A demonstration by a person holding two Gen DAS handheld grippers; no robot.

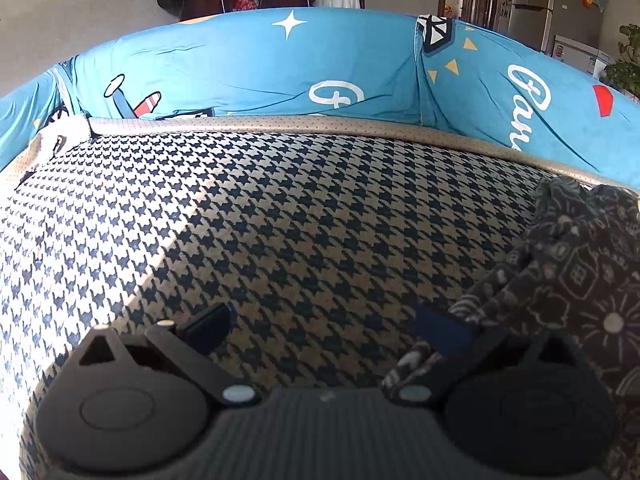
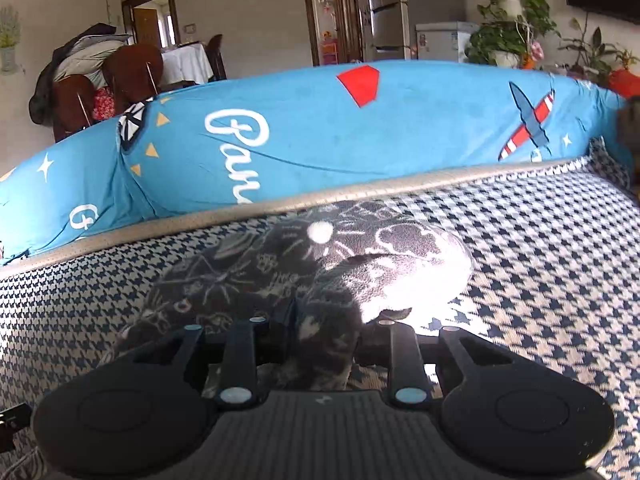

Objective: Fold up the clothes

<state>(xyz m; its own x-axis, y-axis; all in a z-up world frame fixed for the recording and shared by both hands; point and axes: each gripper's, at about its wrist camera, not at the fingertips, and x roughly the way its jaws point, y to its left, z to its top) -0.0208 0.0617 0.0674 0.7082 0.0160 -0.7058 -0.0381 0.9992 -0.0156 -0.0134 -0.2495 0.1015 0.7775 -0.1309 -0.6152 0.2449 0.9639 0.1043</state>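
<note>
— Where's the garment sitting?

— The dark patterned garment (image 2: 304,264) lies bunched on the houndstooth sofa seat (image 1: 260,208), near the beige piping and the blue printed cushions (image 1: 248,64) along the back. Sun hits its right part and washes it out.

— And the right gripper (image 2: 320,332)?

— Its fingers are drawn in on a fold of that cloth at the near edge; the fabric bulges up between them.

— The left one?

— The left gripper (image 1: 324,326) has its fingers spread wide over bare houndstooth. The garment's edge lies just beside its right finger (image 1: 440,330) and appears to touch it; I can't tell if it's draped over it.

— Anything behind?

— Brown chairs (image 2: 132,72), a fridge (image 2: 396,8) and potted plants (image 2: 508,20) far across the room.
</note>
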